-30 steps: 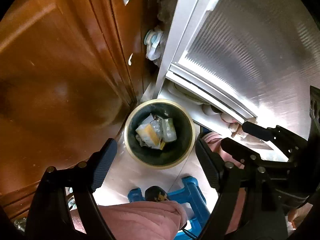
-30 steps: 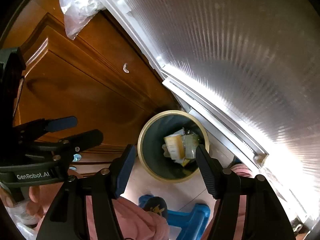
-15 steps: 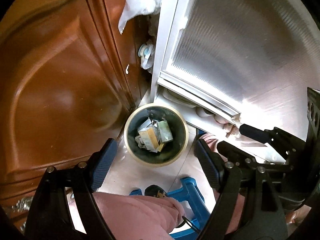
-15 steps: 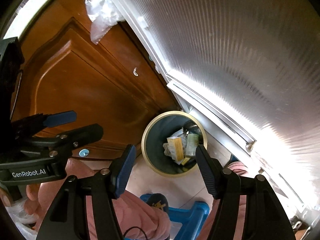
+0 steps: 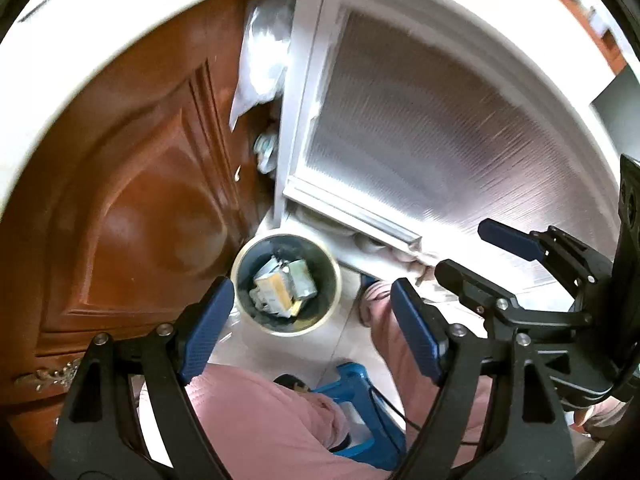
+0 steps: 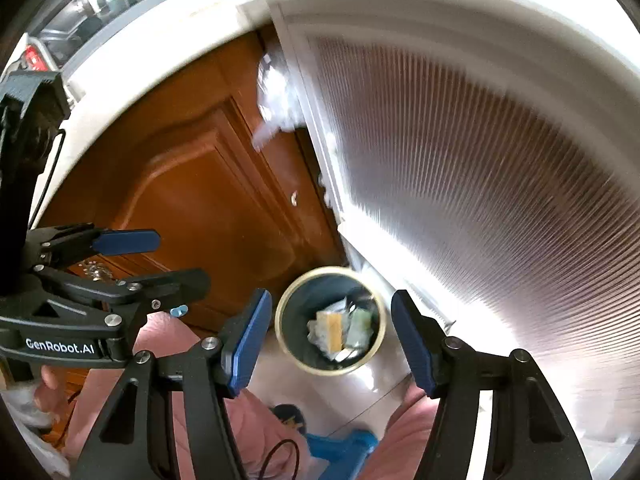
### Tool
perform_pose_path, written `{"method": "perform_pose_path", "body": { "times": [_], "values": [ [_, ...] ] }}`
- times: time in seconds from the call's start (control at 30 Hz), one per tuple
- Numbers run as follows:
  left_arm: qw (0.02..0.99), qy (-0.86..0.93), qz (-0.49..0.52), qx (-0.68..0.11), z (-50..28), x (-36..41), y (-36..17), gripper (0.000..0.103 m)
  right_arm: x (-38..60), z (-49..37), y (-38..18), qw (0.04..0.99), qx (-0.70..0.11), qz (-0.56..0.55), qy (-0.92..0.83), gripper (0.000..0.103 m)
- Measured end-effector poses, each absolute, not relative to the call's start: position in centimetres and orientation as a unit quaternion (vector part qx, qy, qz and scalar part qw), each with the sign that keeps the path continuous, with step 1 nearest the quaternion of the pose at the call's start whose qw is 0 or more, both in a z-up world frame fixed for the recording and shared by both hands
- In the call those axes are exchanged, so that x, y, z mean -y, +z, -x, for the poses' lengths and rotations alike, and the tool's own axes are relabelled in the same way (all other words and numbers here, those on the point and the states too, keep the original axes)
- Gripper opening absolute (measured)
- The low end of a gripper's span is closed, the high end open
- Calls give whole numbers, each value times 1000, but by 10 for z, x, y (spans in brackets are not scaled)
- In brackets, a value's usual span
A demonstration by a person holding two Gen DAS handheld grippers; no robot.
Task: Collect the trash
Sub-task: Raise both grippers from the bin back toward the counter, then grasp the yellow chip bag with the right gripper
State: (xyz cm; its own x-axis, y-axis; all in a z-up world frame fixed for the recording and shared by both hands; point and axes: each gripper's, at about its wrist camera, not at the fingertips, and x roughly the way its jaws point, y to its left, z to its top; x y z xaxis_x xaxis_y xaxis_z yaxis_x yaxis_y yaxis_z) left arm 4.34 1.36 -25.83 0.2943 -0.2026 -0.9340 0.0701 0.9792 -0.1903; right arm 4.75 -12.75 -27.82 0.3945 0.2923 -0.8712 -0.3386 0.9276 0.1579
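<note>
A round dark bin (image 5: 316, 256) with a cream rim stands on the pale floor far below, in the corner between a wooden cabinet and a glass door. Crumpled wrappers and small cartons (image 5: 280, 286) lie in it. My left gripper (image 5: 312, 312) hangs high above it, open, with nothing between its blue pads. In the right wrist view the same bin (image 6: 304, 296) and its trash (image 6: 332, 330) show between the pads of my right gripper (image 6: 331, 312), also open and empty. Each gripper appears in the other's view: the right gripper (image 5: 462, 248), the left gripper (image 6: 180, 258).
A brown wooden cabinet door (image 5: 132, 208) is on the left, a ribbed frosted glass door (image 5: 440, 140) on the right. A clear plastic bag (image 5: 264, 60) hangs between them. A white counter edge (image 6: 168, 40) runs above. The person's pink-trousered knees (image 5: 260, 412) and a blue stool (image 5: 360, 400) lie below.
Both grippers have risen, so the bin looks smaller and farther away. The white counter edge has come into view at the top. Both grippers stay open and empty.
</note>
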Motion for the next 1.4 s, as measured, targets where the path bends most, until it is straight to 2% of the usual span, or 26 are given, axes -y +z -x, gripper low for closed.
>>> {"method": "perform_pose_path", "body": {
  "times": [0.3, 0.5, 0.7, 0.9, 1.1, 1.4],
  "values": [
    [831, -131, 38, -539, -54, 1, -178, 78, 149, -46, -190, 861, -471, 30, 188, 63],
    [848, -148, 24, -508, -89, 13, -123, 78, 178, -66, -128, 876, -446, 27, 180, 63],
    [863, -150, 2, -482, -138, 31, -75, 78, 213, -113, -62, 900, -406, 49, 152, 63],
    [869, -155, -41, -468, -200, 58, -48, 78, 261, -187, -20, 916, -382, 54, 112, 63],
    [859, -165, -54, -481, -268, 88, -50, 78, 301, -274, -16, 920, -376, 77, 76, 63],
    [841, -164, -36, -515, -366, 119, -95, 78, 335, -377, -75, 910, -403, 83, 58, 64]
  ]
}}
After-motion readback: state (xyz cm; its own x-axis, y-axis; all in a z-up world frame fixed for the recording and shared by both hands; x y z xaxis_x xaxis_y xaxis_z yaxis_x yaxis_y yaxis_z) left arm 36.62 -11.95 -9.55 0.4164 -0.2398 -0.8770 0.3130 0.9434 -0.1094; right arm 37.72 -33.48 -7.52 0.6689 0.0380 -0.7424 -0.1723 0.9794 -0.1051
